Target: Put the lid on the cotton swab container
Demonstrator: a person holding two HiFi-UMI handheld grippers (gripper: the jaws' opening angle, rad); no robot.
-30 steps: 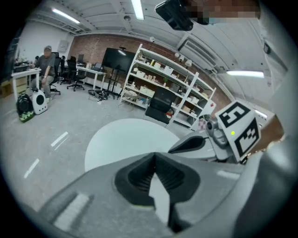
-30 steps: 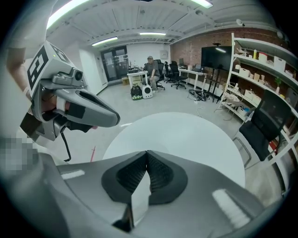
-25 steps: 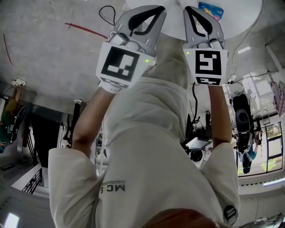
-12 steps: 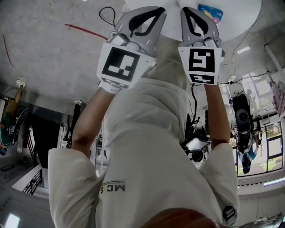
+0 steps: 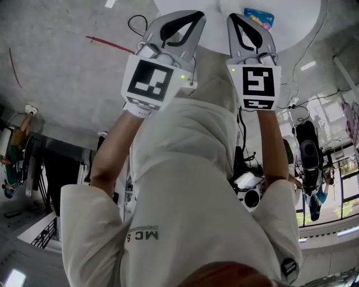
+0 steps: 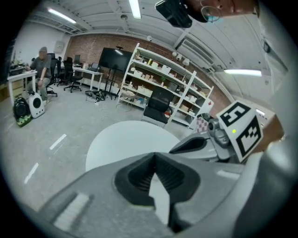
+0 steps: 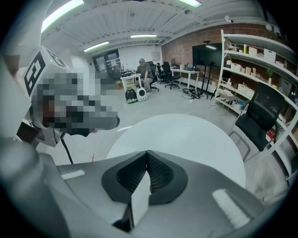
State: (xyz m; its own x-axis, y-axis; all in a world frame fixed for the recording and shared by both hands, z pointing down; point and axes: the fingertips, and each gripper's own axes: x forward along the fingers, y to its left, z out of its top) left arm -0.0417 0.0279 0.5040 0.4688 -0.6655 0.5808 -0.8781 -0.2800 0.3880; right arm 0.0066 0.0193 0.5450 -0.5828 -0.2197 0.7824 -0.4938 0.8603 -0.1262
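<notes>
Both grippers are held up side by side in front of a round white table [image 5: 291, 22]. My left gripper [image 5: 196, 14] is shut with nothing between its jaws, which meet at the tips [image 6: 153, 155]. Shut and empty as well, my right gripper [image 5: 233, 17] points at the bare table top [image 7: 186, 135]. A small blue thing with coloured print [image 5: 258, 17] lies on the table just beyond the right gripper; I cannot tell what it is. No lid or swab container shows clearly in any view.
A black office chair [image 7: 260, 121] stands at the table's right side, with shelving [image 6: 163, 79] behind it. A person sits at desks far back [image 7: 145, 74]. A black cable [image 5: 134, 22] and a red line [image 5: 109, 41] lie on the grey floor.
The right gripper has shifted a little left and up, closer to the left one. The head view has tilted slightly. Both grippers stay shut.
</notes>
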